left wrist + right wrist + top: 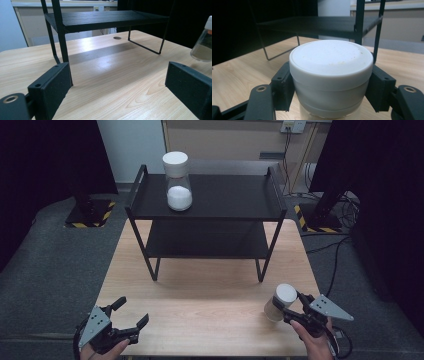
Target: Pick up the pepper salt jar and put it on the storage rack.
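- White-lidded jar (280, 302) with tan powder sits clamped by its cap in the right gripper (296, 309), at about 5 o'clock on the table. In the right gripper view both black pads (283, 86) press the sides of the lid (331, 60).
- Left gripper (131, 312) hangs at 7 o'clock, jaws spread wide with nothing between them. Its own view looks past bare wood toward the rack.
- My guess is the jar is headed for the black two-tier rack (207, 215) at 12 o'clock, where a second jar (177, 181) of white powder already stands on the top shelf, left side.
- Tip: the grip is on the lid only, so keep the jar upright and move slowly. If that cap is loose, the body could drop.
- Clear the rack's raised end rail before setting down, and land right of the other jar.
- Surface is pale wood-grain table (210, 290), smooth, a bit glossy.
- Room: grey carpet, black curtains on both sides, cables and hazard-striped stand bases at the back.
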A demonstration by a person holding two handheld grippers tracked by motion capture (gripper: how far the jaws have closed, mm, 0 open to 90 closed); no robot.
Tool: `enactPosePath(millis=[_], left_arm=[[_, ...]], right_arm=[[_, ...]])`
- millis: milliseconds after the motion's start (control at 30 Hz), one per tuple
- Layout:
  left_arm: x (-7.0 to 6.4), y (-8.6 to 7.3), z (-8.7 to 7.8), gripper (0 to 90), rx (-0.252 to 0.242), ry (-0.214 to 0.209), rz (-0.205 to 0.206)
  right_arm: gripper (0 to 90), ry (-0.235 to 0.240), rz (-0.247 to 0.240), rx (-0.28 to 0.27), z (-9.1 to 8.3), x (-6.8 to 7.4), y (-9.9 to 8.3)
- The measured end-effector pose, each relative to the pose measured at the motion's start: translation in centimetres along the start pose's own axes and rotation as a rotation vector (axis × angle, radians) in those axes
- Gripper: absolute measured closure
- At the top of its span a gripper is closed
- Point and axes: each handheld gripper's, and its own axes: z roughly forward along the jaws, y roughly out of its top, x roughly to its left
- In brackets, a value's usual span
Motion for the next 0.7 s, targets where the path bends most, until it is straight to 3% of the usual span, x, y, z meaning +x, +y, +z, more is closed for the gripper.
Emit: enactPosePath(millis=[167,333,567,700], left_arm=[[0.0,-0.1,0.1,4.8,0.008,-0.006,0.000],[-0.1,-0.2,0.2,4.8,0.012,-0.018,-0.002],[-0.1,-0.3,0.2,4.8,0.012,-0.025,-0.003],[0.0,-0.4,0.2,4.8,0.015,-0.024,-0.009]], right_arm=[[34.3,0.034,0.008,-0.032,-0.7,-0.2,1.0],[34.3,0.061,-0.045,-0.009,-1.1,0.4,2.9],[34.3,0.139,-0.046,-0.009,-1.1,0.6,4.3],[34.3,0.156,-0.066,-0.005,-0.8,1.0,5.3]])
